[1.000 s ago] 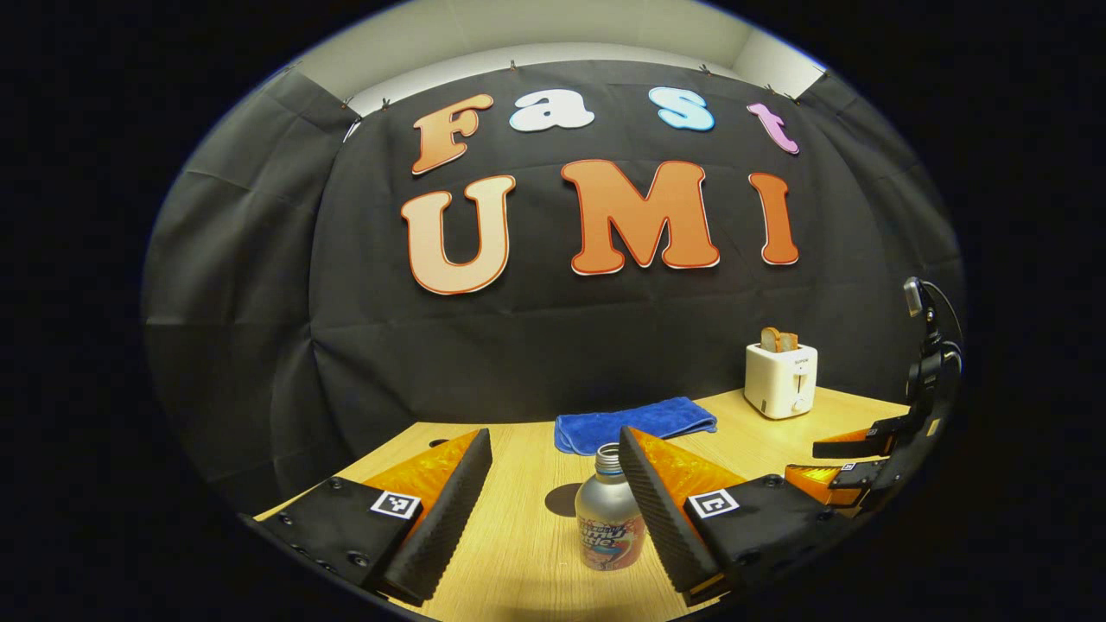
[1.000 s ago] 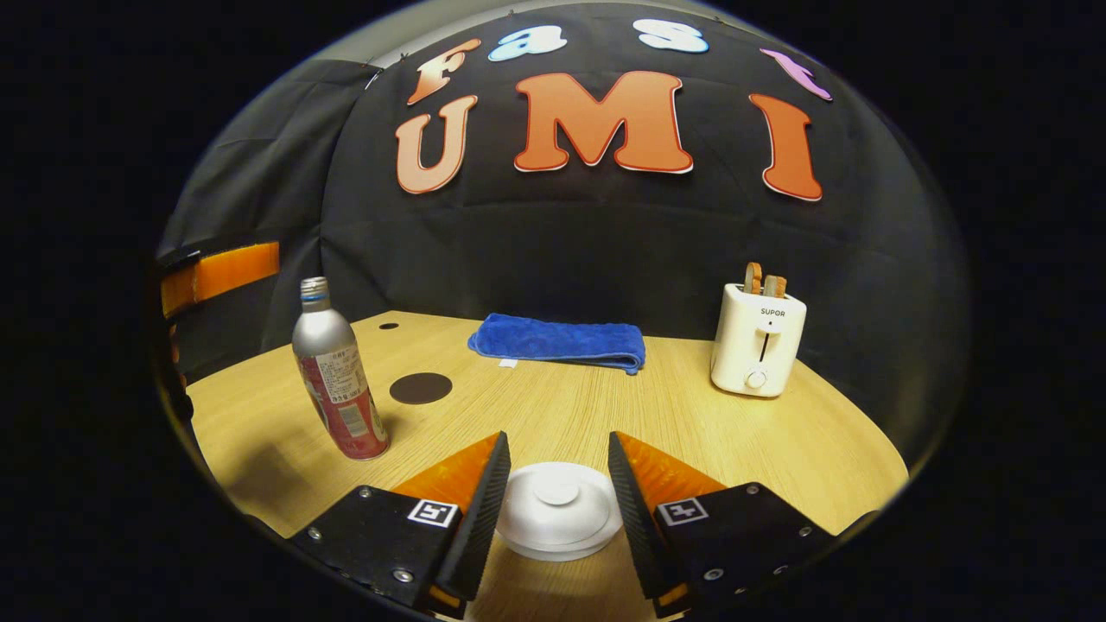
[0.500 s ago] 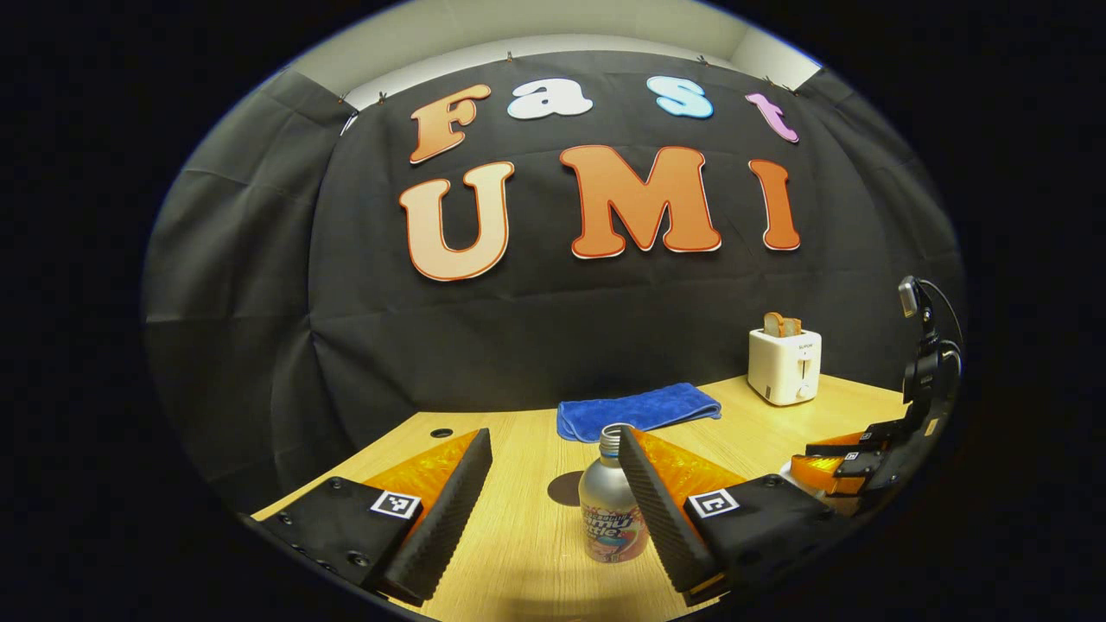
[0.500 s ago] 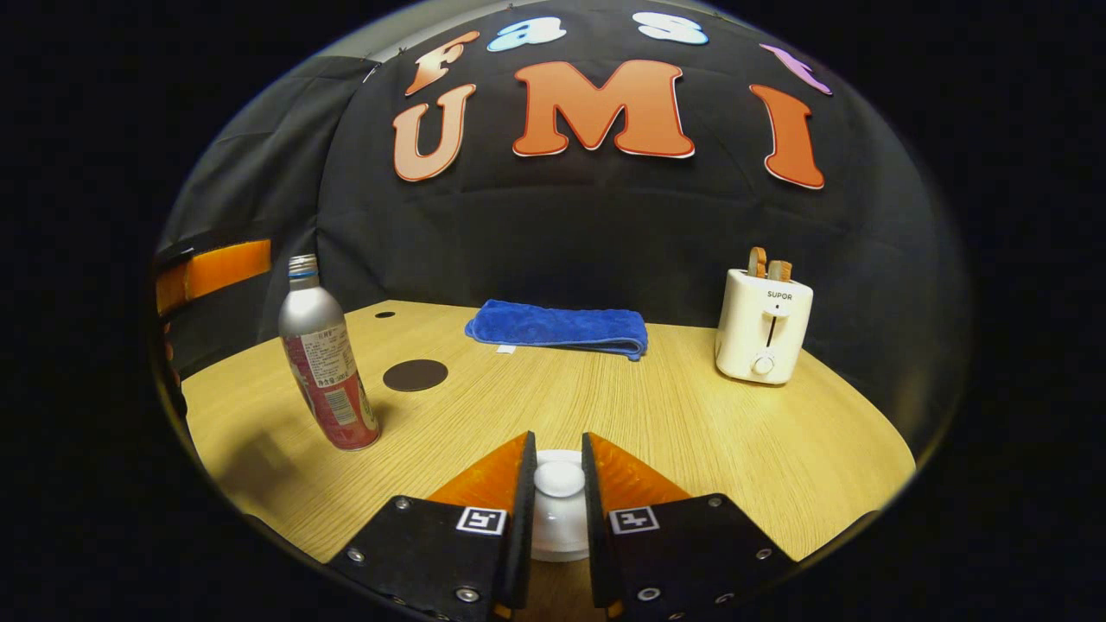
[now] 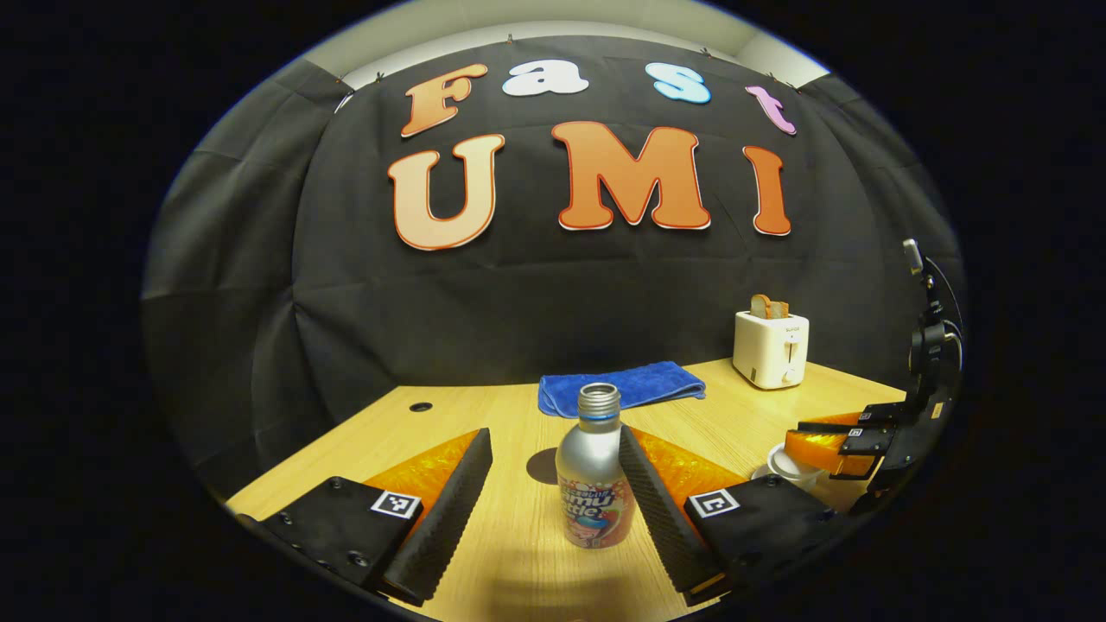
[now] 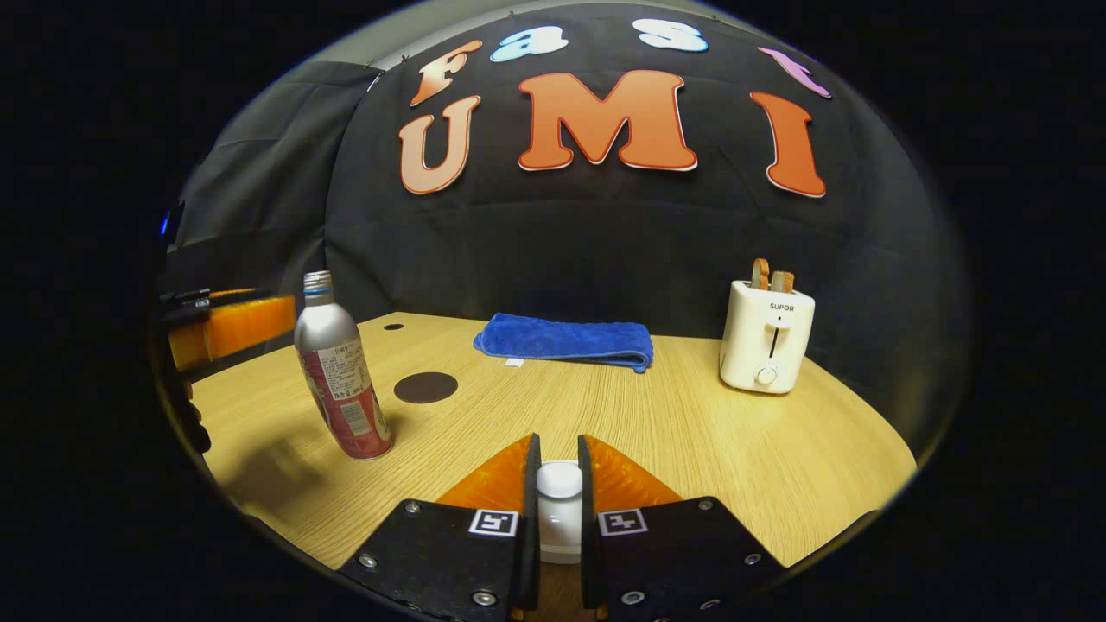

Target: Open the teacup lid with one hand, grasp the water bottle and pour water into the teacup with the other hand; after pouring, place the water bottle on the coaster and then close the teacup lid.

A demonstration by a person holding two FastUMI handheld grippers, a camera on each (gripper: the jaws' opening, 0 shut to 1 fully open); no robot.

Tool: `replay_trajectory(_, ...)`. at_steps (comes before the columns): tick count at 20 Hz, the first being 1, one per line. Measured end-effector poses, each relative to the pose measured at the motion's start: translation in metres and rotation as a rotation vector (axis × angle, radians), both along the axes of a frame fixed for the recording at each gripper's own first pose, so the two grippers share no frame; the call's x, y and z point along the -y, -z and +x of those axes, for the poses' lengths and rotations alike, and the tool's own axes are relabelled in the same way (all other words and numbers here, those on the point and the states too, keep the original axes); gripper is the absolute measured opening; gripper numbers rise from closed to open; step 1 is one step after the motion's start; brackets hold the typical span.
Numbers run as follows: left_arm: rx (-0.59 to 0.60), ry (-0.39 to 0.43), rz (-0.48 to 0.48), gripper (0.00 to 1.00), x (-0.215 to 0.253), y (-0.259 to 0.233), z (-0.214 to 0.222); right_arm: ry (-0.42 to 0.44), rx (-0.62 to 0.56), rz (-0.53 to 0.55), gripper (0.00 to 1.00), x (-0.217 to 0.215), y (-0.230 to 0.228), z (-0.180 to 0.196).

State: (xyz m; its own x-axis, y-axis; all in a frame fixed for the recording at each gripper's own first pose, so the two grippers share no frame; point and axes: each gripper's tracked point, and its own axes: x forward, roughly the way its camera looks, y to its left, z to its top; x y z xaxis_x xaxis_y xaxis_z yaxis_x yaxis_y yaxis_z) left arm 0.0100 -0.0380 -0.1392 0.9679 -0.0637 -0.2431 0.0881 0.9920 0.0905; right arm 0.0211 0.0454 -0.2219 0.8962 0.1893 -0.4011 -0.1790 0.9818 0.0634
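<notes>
- Teacup lid (image 6: 559, 480): white, knobbed; its knob is pinched between both fingers of the right gripper (image 6: 558, 492), low over the table (image 6: 691, 432), presumably for lifting off.
- Teacup (image 5: 782, 465): glimpsed beneath that gripper in the left gripper view.
- Water bottle (image 5: 592, 471): upright, uncapped, framed between the spread fingers of the left gripper (image 5: 553, 492); not yet clamped, though the right finger looks close to it.
- Coaster (image 6: 424, 387): dark disc just behind the bottle, reserved for its return.
- Blue towel (image 6: 563, 340), toaster (image 6: 765, 335): at the rear, uninvolved.
</notes>
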Motion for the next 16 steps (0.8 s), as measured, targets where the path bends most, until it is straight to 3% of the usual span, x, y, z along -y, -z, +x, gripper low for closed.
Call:
replay_trajectory(11, -0.08, 0.068, -0.064, 0.97, 0.028, 0.053, 0.003, 0.034, 0.068, 0.0, 0.19, 0.02, -0.037, -0.005)
replay_trajectory(16, -0.121, 0.056, -0.072, 0.97, 0.03, 0.076, 0.012, 0.06, 0.081, -0.007, 0.19, 0.035, -0.046, -0.01)
